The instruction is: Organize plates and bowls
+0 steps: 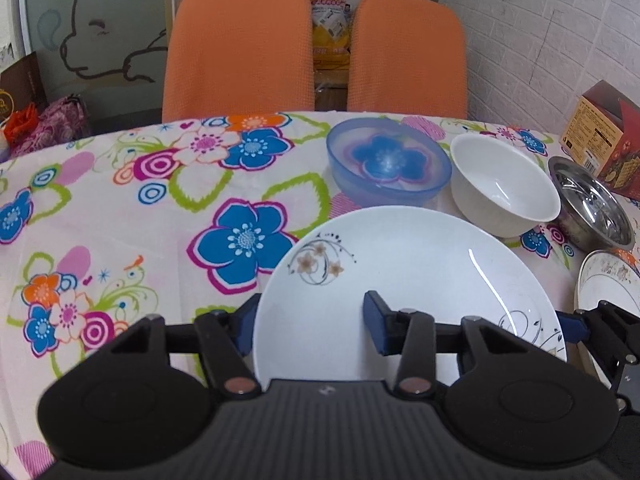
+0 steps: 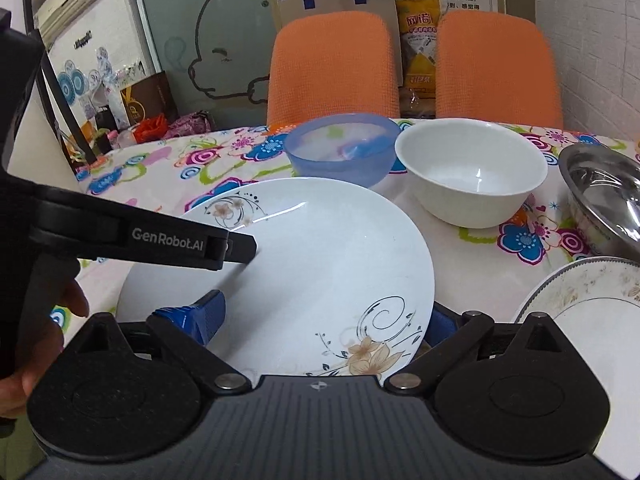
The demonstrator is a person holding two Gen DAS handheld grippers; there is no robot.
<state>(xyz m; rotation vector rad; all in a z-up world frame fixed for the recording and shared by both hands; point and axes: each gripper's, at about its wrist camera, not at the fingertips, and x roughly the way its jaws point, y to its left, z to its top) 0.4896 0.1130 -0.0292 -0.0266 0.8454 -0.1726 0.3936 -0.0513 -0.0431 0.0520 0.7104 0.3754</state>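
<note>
Both pairs of jaws are spread wide, nothing clamped. The white plate [image 1: 408, 280] lies partly between the left gripper [image 1: 312, 320] fingers, its left rim by the left finger, the right finger over its face. Between the right gripper [image 2: 324, 320] fingers its near edge is straddled. The second plate [image 2: 592, 320] sits just right of these.

Glossy ceramic plate [image 1: 408, 272], translucent plastic bowl [image 1: 386, 160], shiny steel bowl [image 1: 592, 204], printed tablecloth [image 1: 120, 208]
</note>
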